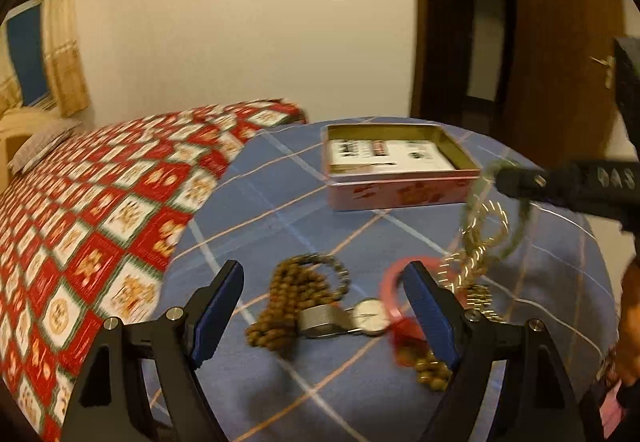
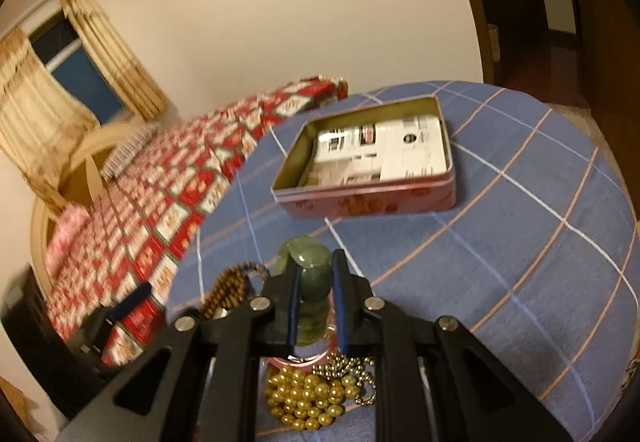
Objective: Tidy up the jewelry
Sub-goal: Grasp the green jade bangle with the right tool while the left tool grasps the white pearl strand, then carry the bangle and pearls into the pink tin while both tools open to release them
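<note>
An open pink tin box [image 1: 400, 194] with white papers inside stands on the blue plaid cloth; it also shows in the right wrist view [image 2: 372, 202]. My right gripper [image 2: 316, 274] is shut on a green bead bracelet [image 2: 308, 258] and holds it lifted; from the left wrist view the right gripper [image 1: 504, 178] holds the bracelet [image 1: 476, 198] in the air right of the tin. My left gripper [image 1: 324, 278] is open above a brown bead string [image 1: 292, 302], a silver watch [image 1: 360, 316] and a pink bangle [image 1: 390, 282]. Gold beads [image 2: 308, 398] lie below the right gripper.
A gold chain [image 1: 476, 254] hangs blurred to the right of the left gripper. A red patterned bedspread [image 1: 100, 210] lies to the left of the blue cloth [image 1: 272, 202]. A wooden door [image 1: 560, 42] stands behind on the right.
</note>
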`<state>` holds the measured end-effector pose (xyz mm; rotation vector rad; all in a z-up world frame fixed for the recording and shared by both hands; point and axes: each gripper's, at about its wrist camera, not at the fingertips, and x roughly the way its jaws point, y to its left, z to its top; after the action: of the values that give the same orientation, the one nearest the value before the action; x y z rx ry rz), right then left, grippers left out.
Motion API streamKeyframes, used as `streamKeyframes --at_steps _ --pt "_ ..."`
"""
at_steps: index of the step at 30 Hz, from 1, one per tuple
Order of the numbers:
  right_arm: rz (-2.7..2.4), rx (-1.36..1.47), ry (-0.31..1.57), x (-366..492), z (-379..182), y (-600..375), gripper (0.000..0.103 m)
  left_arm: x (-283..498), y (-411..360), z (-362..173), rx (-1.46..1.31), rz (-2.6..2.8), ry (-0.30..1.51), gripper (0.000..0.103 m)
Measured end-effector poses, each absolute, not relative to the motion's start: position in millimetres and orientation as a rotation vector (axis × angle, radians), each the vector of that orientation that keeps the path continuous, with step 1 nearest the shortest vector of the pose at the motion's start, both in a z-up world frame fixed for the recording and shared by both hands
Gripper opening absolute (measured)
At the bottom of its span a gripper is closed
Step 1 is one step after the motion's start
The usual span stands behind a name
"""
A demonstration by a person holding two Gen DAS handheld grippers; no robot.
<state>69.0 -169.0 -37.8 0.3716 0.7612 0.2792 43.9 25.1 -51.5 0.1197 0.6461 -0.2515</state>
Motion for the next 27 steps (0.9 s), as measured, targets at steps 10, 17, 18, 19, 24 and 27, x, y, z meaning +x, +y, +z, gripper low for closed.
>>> streamKeyframes --at_steps 10,17,18,19,24,27 --pt "0.231 0.41 0.74 74 -31 -194 0.017 43 -22 -49 0.177 -0.433 0.626 0.082" --pt "0.132 0.423 0.692 70 -25 -221 0.017 61 -62 -55 0.131 -0.535 0.692 0.082" --pt "0.106 0.42 0.685 68 -25 -226 0.017 66 -68 -58 0.123 -0.55 0.711 0.082" --pt "0.093 0.422 0.68 68 -25 -231 0.018 73 -76 -61 0.116 -0.557 0.736 0.082" --pt "0.045 0.449 0.666 66 -26 -256 0.017 94 -106 -78 0.168 -0.559 0.83 0.061" --pt "0.037 0.468 0.669 67 -29 -264 0.017 101 -118 -91 0.188 -0.571 0.902 0.051"
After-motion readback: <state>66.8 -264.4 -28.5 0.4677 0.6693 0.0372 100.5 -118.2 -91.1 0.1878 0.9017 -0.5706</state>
